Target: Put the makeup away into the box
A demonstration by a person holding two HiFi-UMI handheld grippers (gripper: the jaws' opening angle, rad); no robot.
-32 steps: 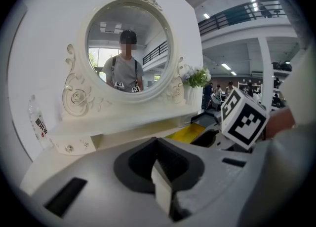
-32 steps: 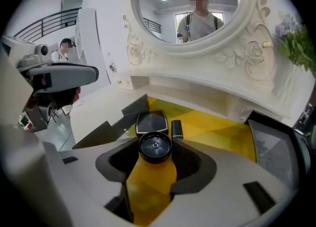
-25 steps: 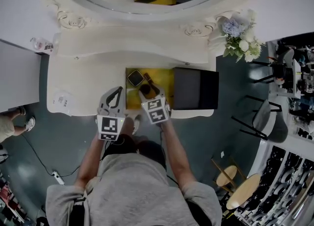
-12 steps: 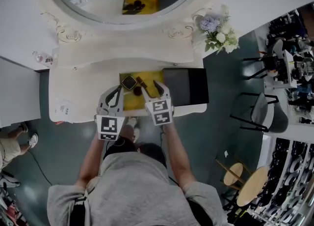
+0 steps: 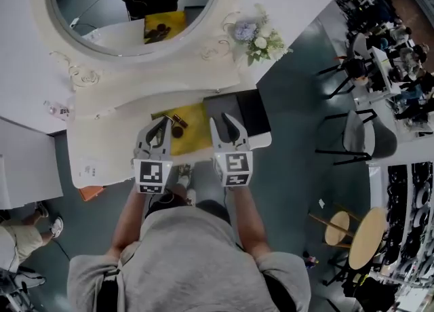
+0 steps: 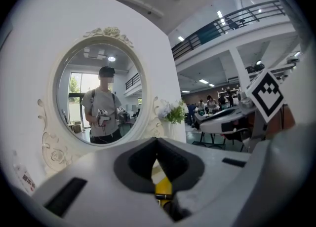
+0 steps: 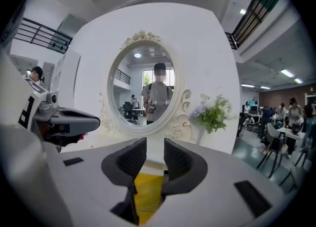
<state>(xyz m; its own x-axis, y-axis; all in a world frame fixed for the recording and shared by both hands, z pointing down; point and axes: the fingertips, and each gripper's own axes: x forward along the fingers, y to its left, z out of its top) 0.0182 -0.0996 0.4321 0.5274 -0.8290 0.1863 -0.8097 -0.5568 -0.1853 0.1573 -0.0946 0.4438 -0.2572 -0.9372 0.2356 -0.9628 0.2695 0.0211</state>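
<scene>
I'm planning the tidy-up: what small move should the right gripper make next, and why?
Probably lower the right gripper toward the small dark round makeup piece on the yellow mat, opening wider. Its jaws have just been closing with nothing between them, and makeup lies outside the black box.

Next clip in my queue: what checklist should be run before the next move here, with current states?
1. Right gripper empty: ok, jaws apart with nothing between, having just been closing.
2. Left gripper empty: ok, jaws together.
3. Makeup off the yellow mat: not ok, dark pieces lie on it.
4. Black box open to receive: cannot tell.
5. Black box beside yellow mat: ok.
</scene>
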